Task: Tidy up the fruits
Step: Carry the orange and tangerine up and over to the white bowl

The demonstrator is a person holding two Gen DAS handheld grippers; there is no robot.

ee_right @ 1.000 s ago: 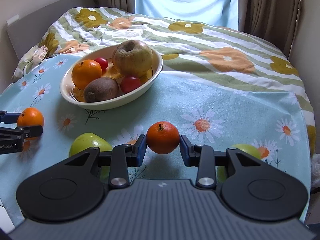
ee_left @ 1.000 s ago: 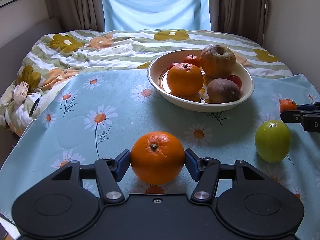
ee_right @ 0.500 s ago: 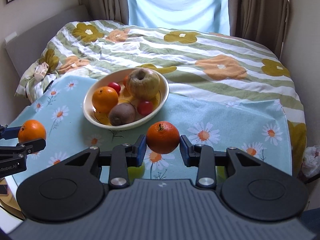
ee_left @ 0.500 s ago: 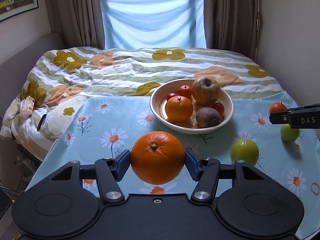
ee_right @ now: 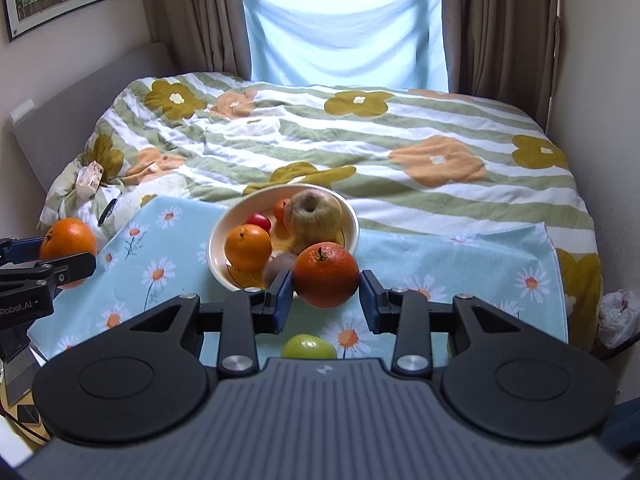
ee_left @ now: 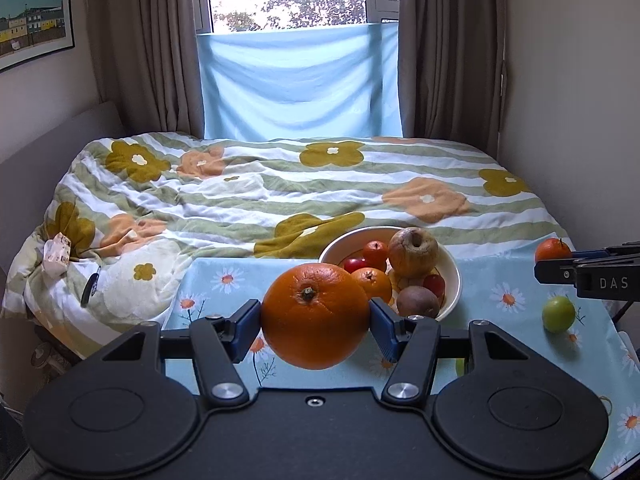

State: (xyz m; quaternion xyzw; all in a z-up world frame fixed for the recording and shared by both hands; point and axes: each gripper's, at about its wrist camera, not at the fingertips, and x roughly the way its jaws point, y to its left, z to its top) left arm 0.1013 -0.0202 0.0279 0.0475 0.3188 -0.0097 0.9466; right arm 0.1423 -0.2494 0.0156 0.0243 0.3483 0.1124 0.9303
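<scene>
Blue pads of the left gripper [ee_left: 315, 325] clamp a large orange [ee_left: 315, 315], held in the air above the daisy-print cloth [ee_left: 496, 280]; the right gripper [ee_right: 325, 297] clamps a smaller tangerine [ee_right: 326, 274] the same way, clear of the cloth. Beyond both, a cream bowl [ee_right: 218, 256] sits on the cloth holding another orange [ee_right: 247, 246], a wrinkled apple [ee_right: 313, 213], a kiwi [ee_left: 418, 301] and small red fruits. Two green apples lie loose on the cloth, one [ee_left: 558, 314] at the right, one [ee_right: 308, 347] just under the right gripper.
</scene>
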